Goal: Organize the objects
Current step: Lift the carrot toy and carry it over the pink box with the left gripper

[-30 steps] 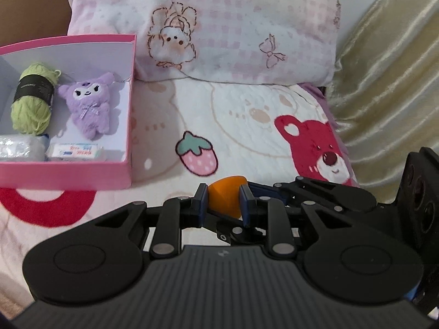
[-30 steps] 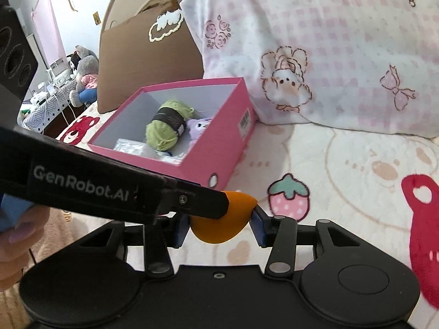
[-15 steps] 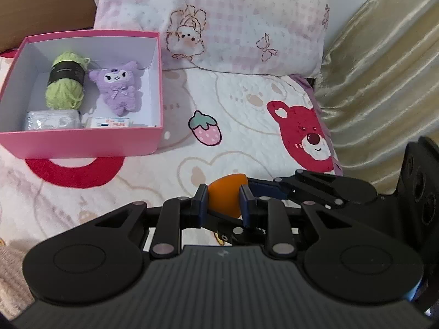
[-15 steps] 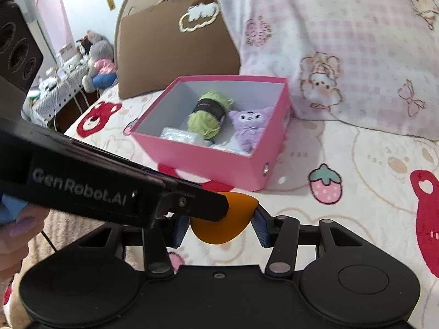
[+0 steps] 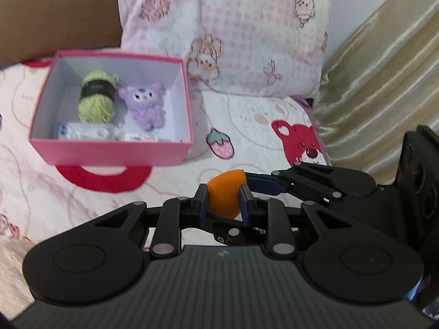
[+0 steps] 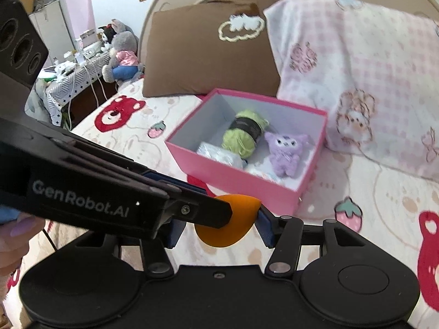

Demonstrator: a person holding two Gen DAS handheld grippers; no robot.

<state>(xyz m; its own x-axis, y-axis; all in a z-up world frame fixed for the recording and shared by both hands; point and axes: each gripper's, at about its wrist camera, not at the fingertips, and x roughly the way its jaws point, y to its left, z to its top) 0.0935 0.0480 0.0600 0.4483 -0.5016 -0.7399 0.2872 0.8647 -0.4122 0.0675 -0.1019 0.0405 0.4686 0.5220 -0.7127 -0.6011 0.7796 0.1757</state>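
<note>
Orange teardrop sponge (image 5: pixel 224 198): pinched betw. both grippers at once, left gripper (image 5: pixel 222 201) clamped on it, right gripper (image 6: pixel 219 226) likewise, held above bedspread (image 5: pixel 247 126), near but apart from pink box (image 5: pixel 115 152). Box contents: green yarn ball (image 5: pixel 96 97), purple plush (image 5: pixel 145 104), clear packet (image 5: pixel 82 131), small white pack w/ print (image 5: pixel 140 136). Behind box: brown pillow (image 6: pixel 205 54) and pink check pillow (image 5: pixel 247 33); gold curtain (image 5: pixel 384 82) at right.

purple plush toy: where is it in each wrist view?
Left wrist: purple plush toy sits upper left, in the right half of the pink box.
Right wrist: the toy sits right of centre, in the box's right part.
Shared landmark: green yarn ball immediately left of the toy.
</note>
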